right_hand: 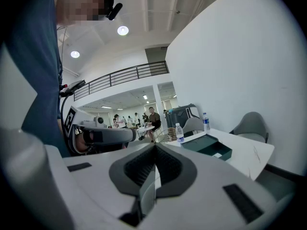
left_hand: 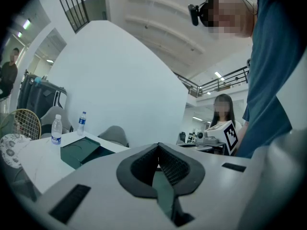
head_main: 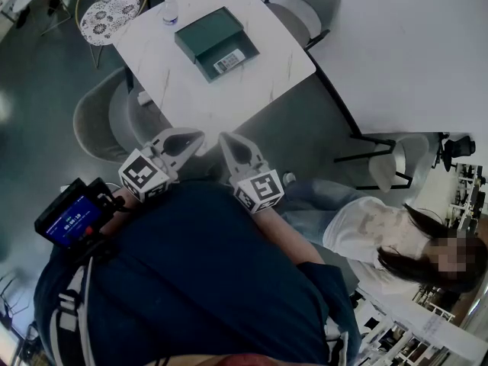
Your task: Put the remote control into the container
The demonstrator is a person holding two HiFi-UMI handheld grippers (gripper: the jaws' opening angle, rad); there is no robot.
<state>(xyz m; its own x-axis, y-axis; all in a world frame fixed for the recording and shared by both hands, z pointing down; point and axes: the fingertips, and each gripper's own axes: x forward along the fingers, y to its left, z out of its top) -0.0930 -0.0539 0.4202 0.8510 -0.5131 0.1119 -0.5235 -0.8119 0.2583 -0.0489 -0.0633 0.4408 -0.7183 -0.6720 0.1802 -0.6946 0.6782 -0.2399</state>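
A dark green container (head_main: 207, 36) lies open on the white marble table (head_main: 267, 59); a small white piece with dark print (head_main: 229, 61) rests in its front part, and I cannot tell whether that is the remote control. My left gripper (head_main: 192, 138) and right gripper (head_main: 228, 141) are held side by side close to my body, short of the table's near edge, both shut and empty. In the left gripper view the shut jaws (left_hand: 158, 158) point toward the container (left_hand: 79, 150). The right gripper view shows its shut jaws (right_hand: 154, 158) with the container (right_hand: 207, 145) beyond.
Two water bottles (head_main: 170, 9) (left_hand: 82, 122) stand at the table's far side. Grey chairs (head_main: 103, 120) (head_main: 305, 2) surround the table, and a round patterned stool (head_main: 110, 14) is at the far left. A seated person (head_main: 381, 239) is at my right. A white wall (head_main: 412, 52) rises beyond.
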